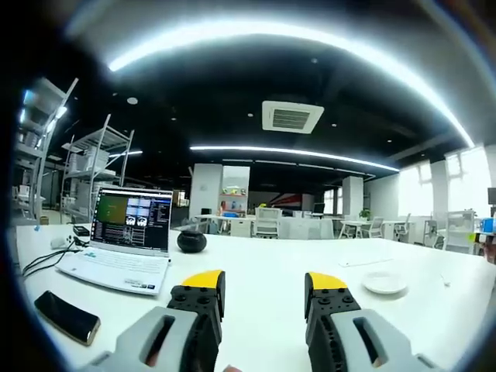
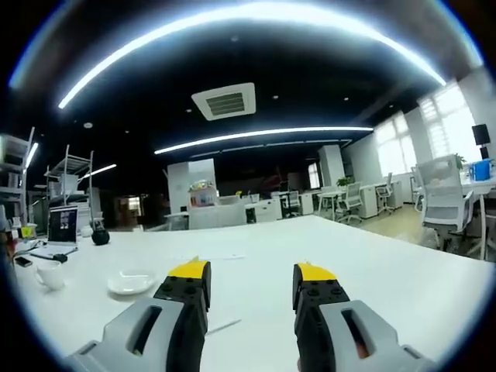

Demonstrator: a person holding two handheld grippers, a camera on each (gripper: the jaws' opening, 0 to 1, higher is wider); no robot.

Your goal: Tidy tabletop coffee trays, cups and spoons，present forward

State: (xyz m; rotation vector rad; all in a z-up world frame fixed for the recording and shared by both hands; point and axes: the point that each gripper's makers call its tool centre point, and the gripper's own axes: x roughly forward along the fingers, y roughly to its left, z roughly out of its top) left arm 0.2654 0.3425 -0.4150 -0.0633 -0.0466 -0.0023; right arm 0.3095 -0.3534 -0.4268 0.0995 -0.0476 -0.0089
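White table (image 1: 263,271), left gripper (image 1: 263,285) and right gripper (image 2: 252,279) agape, empty

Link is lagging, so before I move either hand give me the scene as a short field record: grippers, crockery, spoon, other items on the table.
left gripper: open, empty, above the white table
right gripper: open, empty
saucer: flat on the table, left in the right gripper view; also at
cup: upright, left of the saucer, apart from it
spoon: thin stick by the right gripper's left jaw, likely it
laptop: open, screen lit
phone: near table edge
dark round object: beside the laptop
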